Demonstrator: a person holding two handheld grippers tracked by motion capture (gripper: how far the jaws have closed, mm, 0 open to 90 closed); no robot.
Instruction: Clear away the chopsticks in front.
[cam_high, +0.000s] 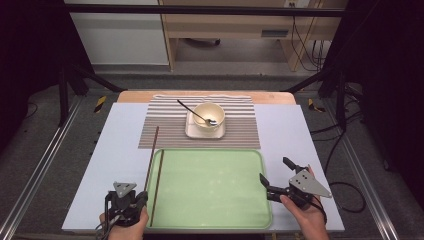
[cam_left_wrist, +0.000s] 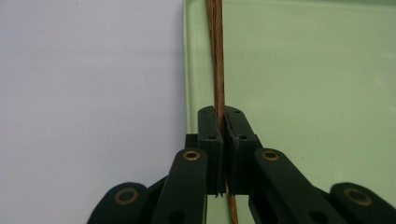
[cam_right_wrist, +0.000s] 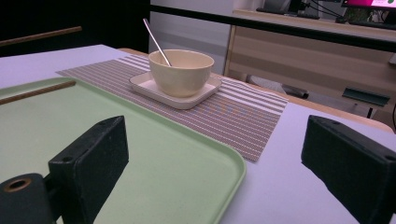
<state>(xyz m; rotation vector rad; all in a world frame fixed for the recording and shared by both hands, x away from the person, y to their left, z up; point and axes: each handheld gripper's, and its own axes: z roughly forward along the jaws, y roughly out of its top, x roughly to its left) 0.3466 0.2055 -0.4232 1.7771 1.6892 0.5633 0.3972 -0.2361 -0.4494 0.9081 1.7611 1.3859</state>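
While clamped, chopstick (cam_left_wrist: 216, 60) lengthwise, bowlward.

Both grippers are black, each topped by a grey three-cornered plate with small dark holes. The left gripper (cam_high: 141, 199), at the tray's (cam_high: 215, 225) near left corner, has flat fingers (cam_left_wrist: 208, 130) on arms with brass-ringed pivots and small screw holes. The right gripper (cam_high: 276, 175), at the tray's near right corner, has blocky matte fingers (cam_right_wrist: 93, 161). Black cables trail from both. The hands are bare, no sleeves visible.

Left gripper (cam_high: 141, 198) clamped, right gripper (cam_high: 274, 173) spread wide
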